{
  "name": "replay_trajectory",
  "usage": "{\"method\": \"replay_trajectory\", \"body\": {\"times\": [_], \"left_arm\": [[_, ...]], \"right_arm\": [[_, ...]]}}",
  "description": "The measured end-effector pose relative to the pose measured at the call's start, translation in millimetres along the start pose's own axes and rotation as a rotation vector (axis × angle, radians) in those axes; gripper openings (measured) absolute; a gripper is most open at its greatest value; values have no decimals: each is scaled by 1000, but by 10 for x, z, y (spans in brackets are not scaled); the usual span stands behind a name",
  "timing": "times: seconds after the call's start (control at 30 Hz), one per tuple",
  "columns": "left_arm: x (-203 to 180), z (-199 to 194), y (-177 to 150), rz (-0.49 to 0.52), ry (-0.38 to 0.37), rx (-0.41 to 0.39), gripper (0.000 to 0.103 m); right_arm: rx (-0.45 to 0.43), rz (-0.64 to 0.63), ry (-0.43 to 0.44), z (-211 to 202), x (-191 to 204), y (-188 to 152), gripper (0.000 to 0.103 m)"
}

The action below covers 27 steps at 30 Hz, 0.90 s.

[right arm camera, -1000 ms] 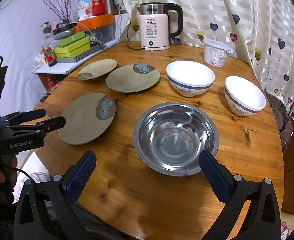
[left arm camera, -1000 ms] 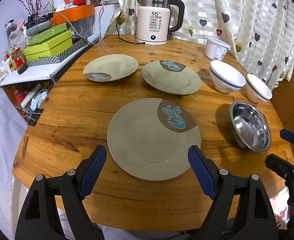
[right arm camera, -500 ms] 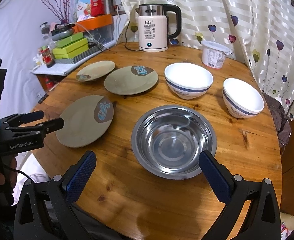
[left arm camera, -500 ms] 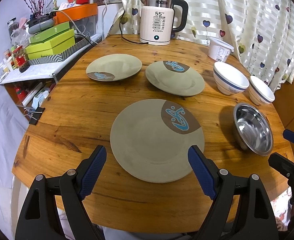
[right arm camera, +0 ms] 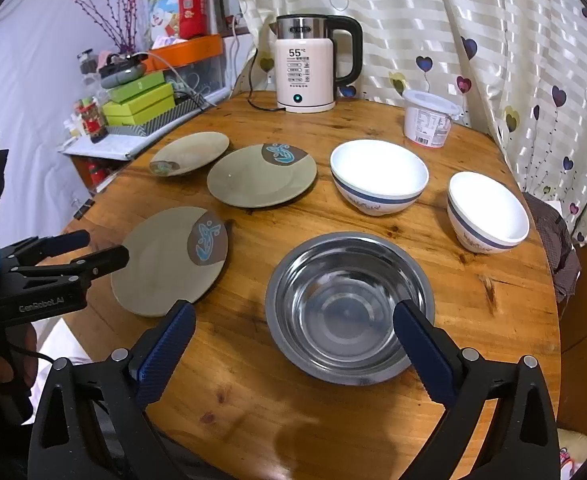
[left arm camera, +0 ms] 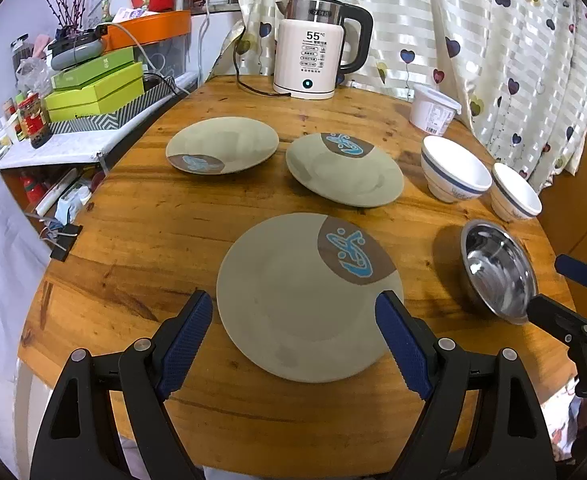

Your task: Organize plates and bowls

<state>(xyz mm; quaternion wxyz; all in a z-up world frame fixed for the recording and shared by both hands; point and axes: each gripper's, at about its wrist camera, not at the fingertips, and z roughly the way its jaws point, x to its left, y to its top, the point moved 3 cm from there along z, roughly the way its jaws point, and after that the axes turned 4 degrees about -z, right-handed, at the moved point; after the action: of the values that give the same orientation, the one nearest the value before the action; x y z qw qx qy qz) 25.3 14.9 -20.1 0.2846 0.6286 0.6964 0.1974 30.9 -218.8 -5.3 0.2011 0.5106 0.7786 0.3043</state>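
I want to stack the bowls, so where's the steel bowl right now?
In the right wrist view the steel bowl sits near the table's front edge, straight ahead of the open right gripper, with the nearest plate on its left and two white bowls behind it.

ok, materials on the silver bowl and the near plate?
Silver bowl: looks like stainless steel, brushed to shiny; it mirrors light in streaks. Near plate: probably glazed ceramic or stoneware, though melamine is possible; olive, satin sheen, with a brown patch bearing a blue motif.
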Motion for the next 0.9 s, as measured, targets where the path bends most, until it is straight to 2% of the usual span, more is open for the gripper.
{"method": "replay_trajectory", "body": {"times": [0.37,0.57,0.73,0.9], "left_arm": [[125,59,92,-30,-32,5,84],[264,76,177,-50,-17,-1,84],[415,125,253,-83,-18,4,84],[510,154,329,-91,-31,2,84]], "right_arm": [[0,-31,36,146,166,206,96],[5,-44,65,266,276,356,91],[19,-59,98,385,397,481,84],[36,-69,139,502,496,642,83]]}}
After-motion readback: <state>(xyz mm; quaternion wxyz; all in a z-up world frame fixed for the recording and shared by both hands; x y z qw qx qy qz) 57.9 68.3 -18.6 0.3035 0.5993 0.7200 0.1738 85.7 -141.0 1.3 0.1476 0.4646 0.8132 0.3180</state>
